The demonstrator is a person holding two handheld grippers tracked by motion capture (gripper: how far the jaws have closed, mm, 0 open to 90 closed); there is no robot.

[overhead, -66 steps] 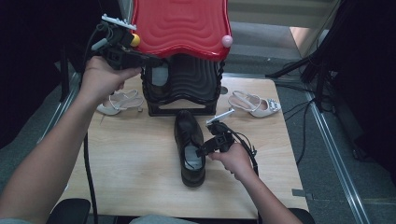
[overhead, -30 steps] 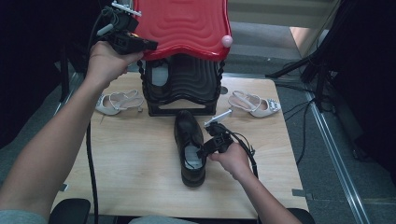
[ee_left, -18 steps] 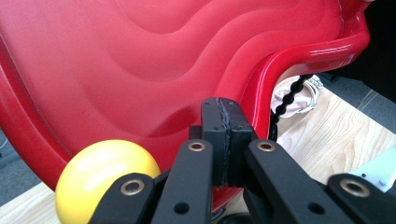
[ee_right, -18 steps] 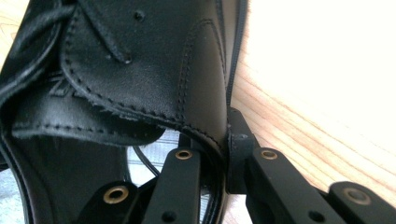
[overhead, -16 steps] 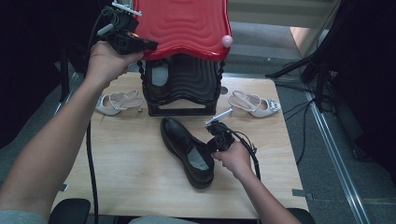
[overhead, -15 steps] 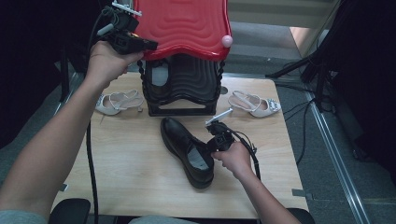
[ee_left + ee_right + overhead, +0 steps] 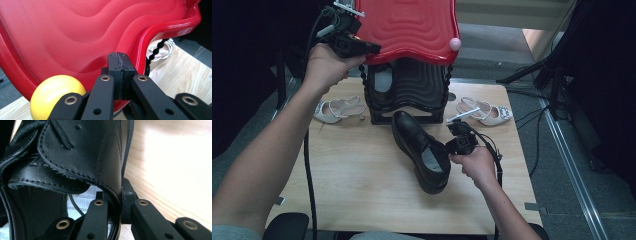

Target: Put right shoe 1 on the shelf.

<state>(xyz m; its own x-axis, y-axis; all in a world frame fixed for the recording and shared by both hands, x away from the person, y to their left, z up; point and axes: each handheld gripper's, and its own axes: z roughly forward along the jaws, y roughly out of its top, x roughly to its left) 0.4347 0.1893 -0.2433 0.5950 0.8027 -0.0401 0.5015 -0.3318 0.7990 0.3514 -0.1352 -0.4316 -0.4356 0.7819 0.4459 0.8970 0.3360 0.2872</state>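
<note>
From the high view we see the left forearm reach up and forward from the bottom left, its hand wrapped round the left gripper (image 7: 346,31), which is raised against the near left edge of the red lid (image 7: 409,25), a glossy moulded plastic top with wavy ridges and a pink ball at its right corner. Under the lid stands the black ribbed rack (image 7: 408,92) at the far middle of the pale wooden table (image 7: 352,185). The right forearm comes in from the bottom right, wrist bent inward, and the right gripper (image 7: 451,148) meets the side of the black shoe (image 7: 419,150), which lies on the table just in front of the rack, toe toward it and heel toward us. A pale sandal (image 7: 337,107) lies left of the rack, another (image 7: 484,111) right of it. In the left gripper view we see the jaws pressed together with no gap, their tips at the lid's smooth rounded rim (image 7: 147,37), though we cannot tell whether they pinch it; a yellow ball (image 7: 56,93) sits at lower left. In the right gripper view we see the jaws clamped on the shoe's stitched leather collar (image 7: 110,177), one inside the opening, one outside.
</note>
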